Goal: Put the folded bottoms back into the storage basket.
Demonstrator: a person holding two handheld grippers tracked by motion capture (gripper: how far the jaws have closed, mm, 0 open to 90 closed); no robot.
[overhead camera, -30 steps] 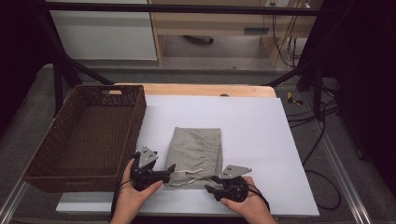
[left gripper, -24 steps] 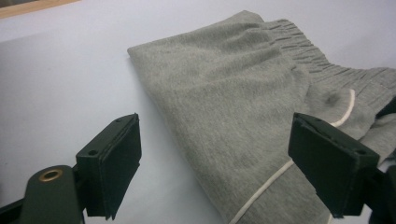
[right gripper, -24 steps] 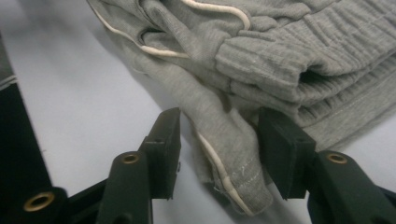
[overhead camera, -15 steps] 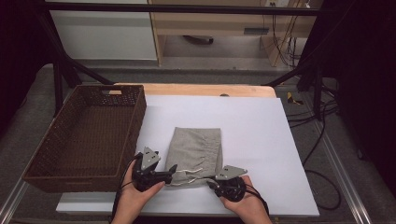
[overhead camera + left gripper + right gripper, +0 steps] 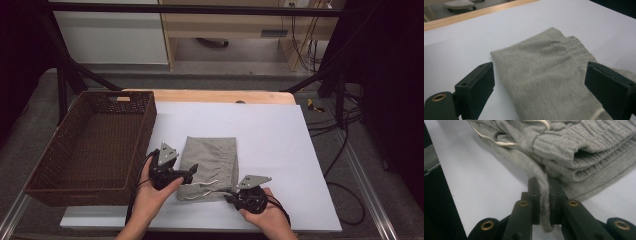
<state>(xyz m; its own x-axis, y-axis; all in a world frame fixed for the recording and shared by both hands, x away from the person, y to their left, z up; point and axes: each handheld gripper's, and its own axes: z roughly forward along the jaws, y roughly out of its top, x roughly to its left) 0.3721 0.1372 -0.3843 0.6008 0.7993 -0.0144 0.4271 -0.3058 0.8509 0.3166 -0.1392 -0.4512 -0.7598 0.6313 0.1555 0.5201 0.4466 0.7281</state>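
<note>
The folded grey shorts (image 5: 210,167) lie on the white desk (image 5: 280,150), just to the right of the brown wicker basket (image 5: 90,150), with the waistband and its pale drawstring (image 5: 212,184) toward the person's side.

The right tool (image 5: 235,196) is clenched on a fold of grey fabric at the near right corner of the shorts; in the right gripper view the cloth runs down between the two closed jaws, pinched tight, while the ribbed waistband layers (image 5: 584,147) stack up behind. The left tool (image 5: 192,172) sits at the near left edge of the shorts, on the side toward the basket, and is released: in the left gripper view its jaws stand wide apart with the cloth (image 5: 544,75) lying flat between them, touching neither.

The step in hand looks like securing a two-point hold on the garment, one corner taken, the other not yet. The next move probably calls for the left tool to drop onto the cloth edge and close on all the folded layers, so the bundle holds its fold. After that, both tools could lift together and carry the shorts leftward over the basket's rim.
</note>
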